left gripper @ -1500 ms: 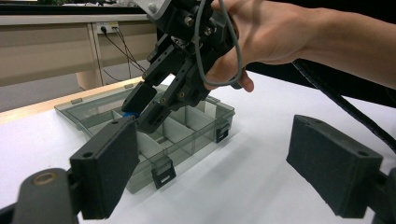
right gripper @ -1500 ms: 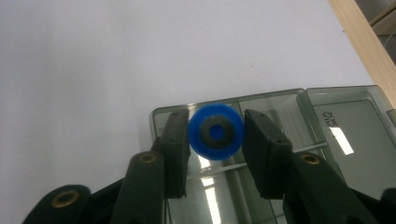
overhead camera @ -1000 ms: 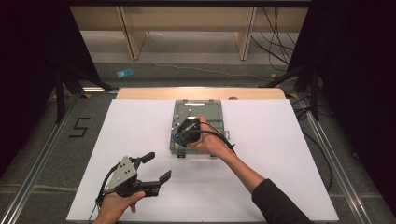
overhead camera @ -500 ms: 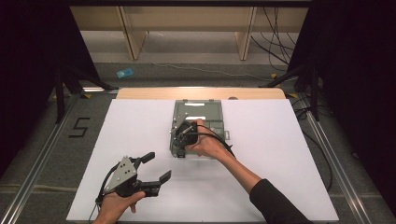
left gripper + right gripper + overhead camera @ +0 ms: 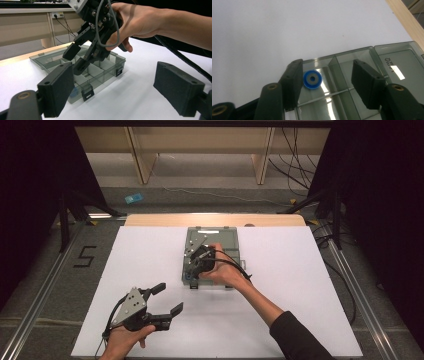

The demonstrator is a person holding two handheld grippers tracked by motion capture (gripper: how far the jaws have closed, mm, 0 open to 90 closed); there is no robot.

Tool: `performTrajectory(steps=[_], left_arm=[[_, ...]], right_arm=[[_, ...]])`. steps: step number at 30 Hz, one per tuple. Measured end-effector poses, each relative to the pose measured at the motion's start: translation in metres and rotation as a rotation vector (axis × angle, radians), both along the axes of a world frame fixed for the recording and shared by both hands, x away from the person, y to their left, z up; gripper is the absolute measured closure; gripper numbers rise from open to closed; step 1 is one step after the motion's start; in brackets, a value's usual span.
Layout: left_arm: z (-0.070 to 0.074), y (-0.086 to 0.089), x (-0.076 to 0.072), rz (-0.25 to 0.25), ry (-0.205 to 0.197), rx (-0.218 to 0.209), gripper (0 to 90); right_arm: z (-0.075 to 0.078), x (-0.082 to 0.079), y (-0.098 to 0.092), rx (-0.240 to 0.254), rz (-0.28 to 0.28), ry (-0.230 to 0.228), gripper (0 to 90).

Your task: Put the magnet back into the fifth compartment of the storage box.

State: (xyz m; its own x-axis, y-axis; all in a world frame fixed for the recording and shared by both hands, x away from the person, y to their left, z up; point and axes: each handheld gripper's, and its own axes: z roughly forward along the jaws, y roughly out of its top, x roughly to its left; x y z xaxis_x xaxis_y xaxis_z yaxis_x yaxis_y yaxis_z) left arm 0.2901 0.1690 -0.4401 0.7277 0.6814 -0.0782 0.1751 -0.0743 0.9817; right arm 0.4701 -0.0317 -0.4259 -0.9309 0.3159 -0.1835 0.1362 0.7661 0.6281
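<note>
2 grippers in use: the right gripper [image 5: 325,82] hangs over the near left corner of the clear compartment box [image 5: 226,240] at the middle of the white table [image 5: 300,285], jaws just opened partway, nothing pinched. 1 blue ring [image 5: 312,79] lies loose in that corner compartment, just beside one pad. The left gripper [image 5: 167,300] rests at the near left, jaws wide apart and empty.

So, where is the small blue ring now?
In the right gripper view, the blue ring lies in a corner compartment of the open box, beside one jaw.
</note>
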Motion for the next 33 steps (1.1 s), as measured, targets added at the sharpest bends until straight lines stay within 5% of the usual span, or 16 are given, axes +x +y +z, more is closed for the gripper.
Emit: performTrajectory(steps=[13,33], left_arm=[[0.000,0.000,0.000,0.002,-0.002,0.000,15.9],[0.000,0.000,0.000,-0.002,-0.005,0.004,15.9]], right_arm=[[0.014,-0.005,-0.007,0.059,-0.033,0.014,35.2],[0.032,-0.027,-0.029,0.112,-0.038,-0.025,33.0]])
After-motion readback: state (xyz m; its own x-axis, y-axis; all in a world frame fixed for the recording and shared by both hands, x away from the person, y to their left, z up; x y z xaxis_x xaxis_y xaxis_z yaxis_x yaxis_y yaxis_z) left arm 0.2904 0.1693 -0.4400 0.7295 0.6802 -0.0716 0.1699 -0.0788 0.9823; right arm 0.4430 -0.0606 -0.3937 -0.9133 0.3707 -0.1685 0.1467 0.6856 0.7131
